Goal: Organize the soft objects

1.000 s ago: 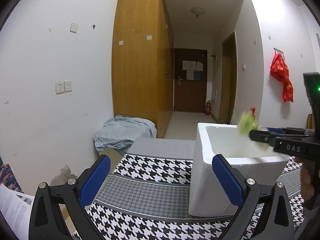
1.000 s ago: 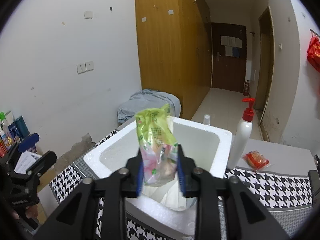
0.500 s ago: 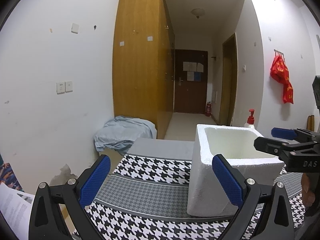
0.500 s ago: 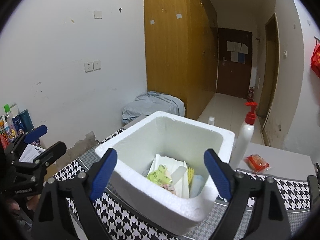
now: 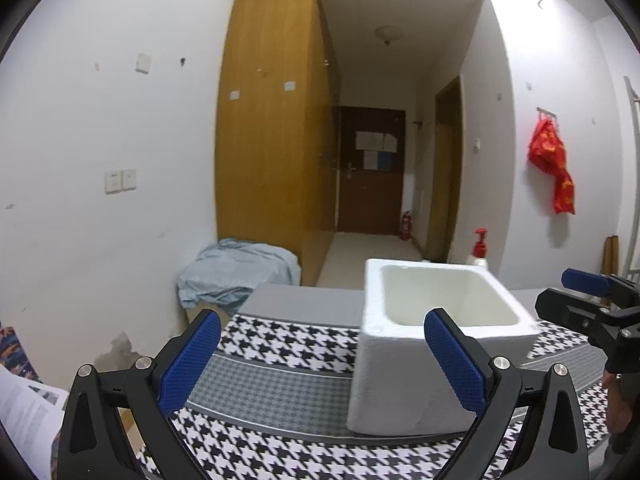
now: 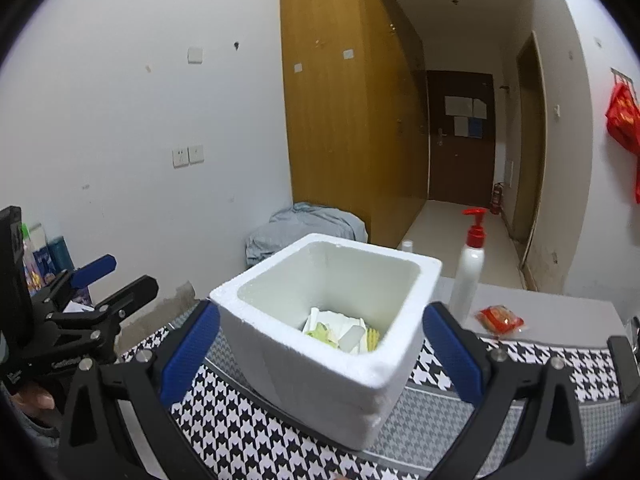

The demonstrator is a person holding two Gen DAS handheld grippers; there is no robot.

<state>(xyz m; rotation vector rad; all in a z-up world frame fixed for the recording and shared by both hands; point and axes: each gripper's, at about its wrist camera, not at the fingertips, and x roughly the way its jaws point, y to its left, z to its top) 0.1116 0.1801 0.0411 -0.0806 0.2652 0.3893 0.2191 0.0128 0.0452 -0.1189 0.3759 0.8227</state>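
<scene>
Red packet (image 6: 500,317) on the tabletop (image 6: 560,312) looks light and crushable; pinch its middle gently. Right gripper (image 6: 320,344) fingers opening, empty; left gripper (image 5: 320,356) fingers spread, empty.

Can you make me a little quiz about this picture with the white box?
1. True or false: the right tool is squeezing a packet.
2. Which thing lies on the grey table beside the pump bottle? A) red snack packet B) a spoon C) a sock
3. Fill in: the green packet lies inside the white foam ____.

Key:
1. False. Its jaws are opening and nothing is between them.
2. A
3. box
</scene>
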